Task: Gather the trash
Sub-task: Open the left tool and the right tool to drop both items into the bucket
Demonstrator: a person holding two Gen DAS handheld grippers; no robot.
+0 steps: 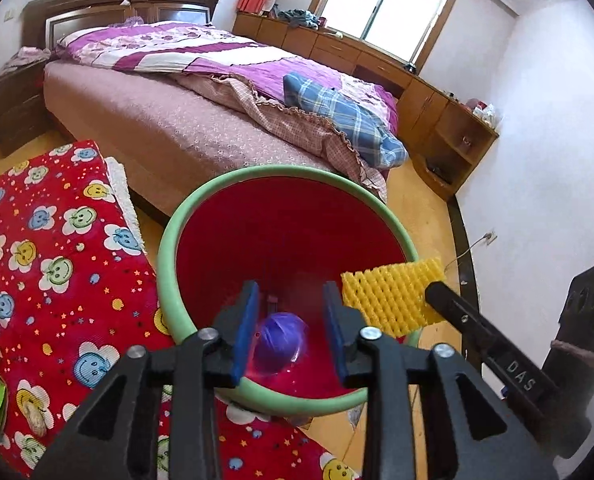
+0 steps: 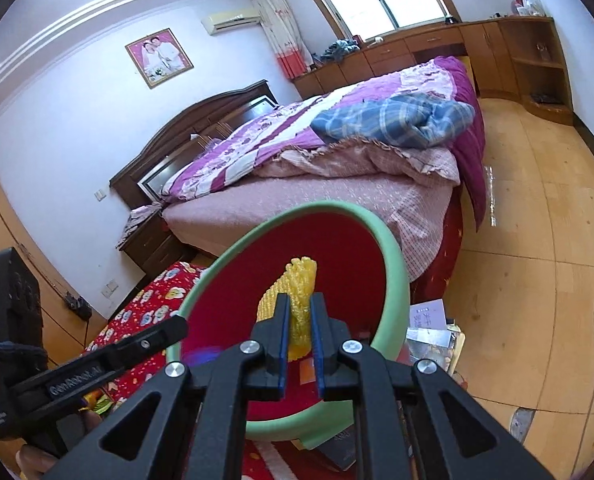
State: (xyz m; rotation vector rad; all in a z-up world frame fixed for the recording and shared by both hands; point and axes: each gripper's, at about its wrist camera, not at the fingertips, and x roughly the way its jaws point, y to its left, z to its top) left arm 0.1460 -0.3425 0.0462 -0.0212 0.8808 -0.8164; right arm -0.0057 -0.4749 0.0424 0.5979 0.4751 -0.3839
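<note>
Your right claw (image 2: 300, 300) grips the yellow foam net (image 2: 299, 280) over the red bin (image 1: 169, 256). Your left claw (image 1: 291, 296) is released, empty; purple ball (image 1: 281, 340) lies inside the bin.

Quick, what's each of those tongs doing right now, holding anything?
Left tongs: open and empty; a purple ball lies below them inside the red bin.
Right tongs: closed on a yellow foam net, over the bin.
</note>
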